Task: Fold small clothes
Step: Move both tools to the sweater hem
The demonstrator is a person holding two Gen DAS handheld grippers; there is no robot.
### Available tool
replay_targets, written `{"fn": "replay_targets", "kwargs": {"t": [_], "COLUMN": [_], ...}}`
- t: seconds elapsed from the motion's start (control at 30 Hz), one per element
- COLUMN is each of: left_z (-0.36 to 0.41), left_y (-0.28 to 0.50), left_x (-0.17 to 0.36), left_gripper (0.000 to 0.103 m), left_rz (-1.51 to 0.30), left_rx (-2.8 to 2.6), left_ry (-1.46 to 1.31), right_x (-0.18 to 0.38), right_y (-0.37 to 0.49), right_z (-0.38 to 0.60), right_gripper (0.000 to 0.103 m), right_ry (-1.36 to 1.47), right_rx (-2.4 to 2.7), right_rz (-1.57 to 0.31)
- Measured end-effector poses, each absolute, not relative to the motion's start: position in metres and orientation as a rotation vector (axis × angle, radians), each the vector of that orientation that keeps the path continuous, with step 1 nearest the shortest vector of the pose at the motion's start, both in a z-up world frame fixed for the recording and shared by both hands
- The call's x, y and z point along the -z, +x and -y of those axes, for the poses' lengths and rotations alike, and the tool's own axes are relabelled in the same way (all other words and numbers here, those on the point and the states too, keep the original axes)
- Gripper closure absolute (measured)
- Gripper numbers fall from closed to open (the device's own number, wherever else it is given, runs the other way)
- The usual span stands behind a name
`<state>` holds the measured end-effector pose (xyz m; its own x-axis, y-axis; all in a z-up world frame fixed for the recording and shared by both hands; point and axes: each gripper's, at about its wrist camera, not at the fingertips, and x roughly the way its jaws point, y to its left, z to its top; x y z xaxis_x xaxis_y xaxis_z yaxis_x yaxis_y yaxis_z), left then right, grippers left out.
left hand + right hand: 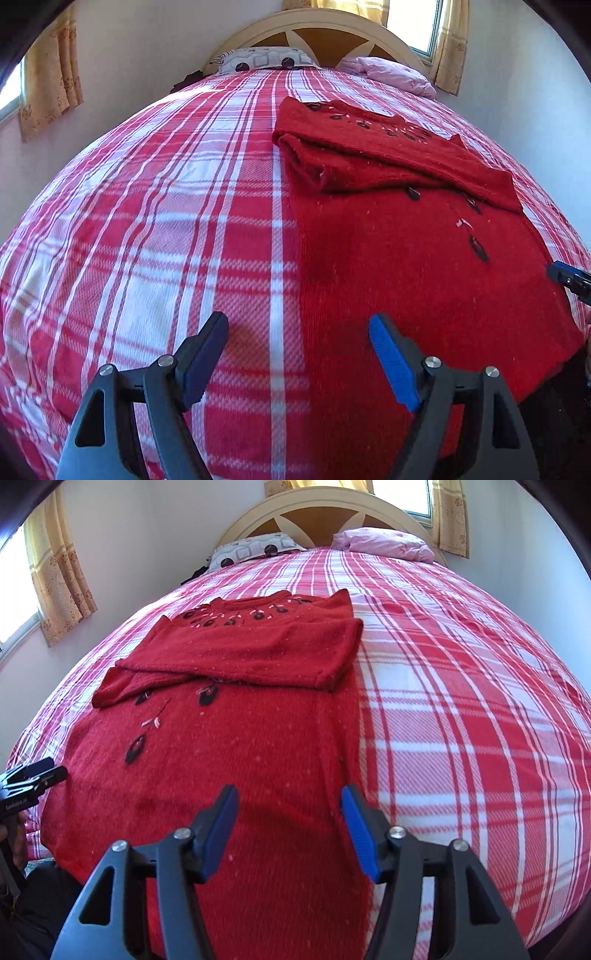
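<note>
The left gripper (299, 354) hangs with its jaws wide apart and nothing between them, straddling the left side edge of the red knitted sweater (424, 258) near the hem: one finger sits over the plaid bedspread (147, 221), the other over the knit. The right gripper (290, 830) is likewise parted and empty, though less widely, and sits over the opposite hem corner, its outer finger just at the sweater's right edge. The sweater lies flat on the bed, front up, collar toward the headboard (332, 513), with both sleeves (240, 653) already folded across the chest in a band (the black leaf embroidery (135, 749) shows below it). The step in hand looks like pinching the two hem corners to carry the bottom half up over the sleeves. Several things could spoil that. The left gripper straddles the border, so closing there could nip the bedspread along with the knit and drag the cover upward. If either pinch catches only the top layer of the sweater, the back panel would stay behind and the fold would open into a pocket. The two grippers sit at slightly different reaches, so an uneven lift could skew the fold line. A hasty sweep could also brush the crossed sleeves and undo them (loose knit slides easily). The pillows (384, 541) lie well apart and pose no hazard.
</note>
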<state>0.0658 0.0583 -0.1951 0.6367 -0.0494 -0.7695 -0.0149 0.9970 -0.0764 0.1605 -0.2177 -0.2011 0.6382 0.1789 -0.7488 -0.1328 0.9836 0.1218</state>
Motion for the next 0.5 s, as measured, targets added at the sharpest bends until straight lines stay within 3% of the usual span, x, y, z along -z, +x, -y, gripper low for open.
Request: {"fn": "replay_targets", "kwargs": {"t": [0.37, 0.5], "left_z": [-0.038, -0.036], "left_y": [0.04, 0.036], "left_x": [0.198, 0.197], "left_gripper": [0.025, 0.03], "left_rz": [-0.887, -0.892], "left_rx": [0.076, 0.09], "left_ry": [-0.04, -0.04], "right_x": [0.205, 0.204], "right_y": [0.141, 0.127], "right_z": [0.228, 0.237], "right_gripper": [0.048, 0.05], "right_ry": [0.084, 0.103], "right_rx": [-0.171, -0.171], "right_rz": [-0.871, -0.878]}}
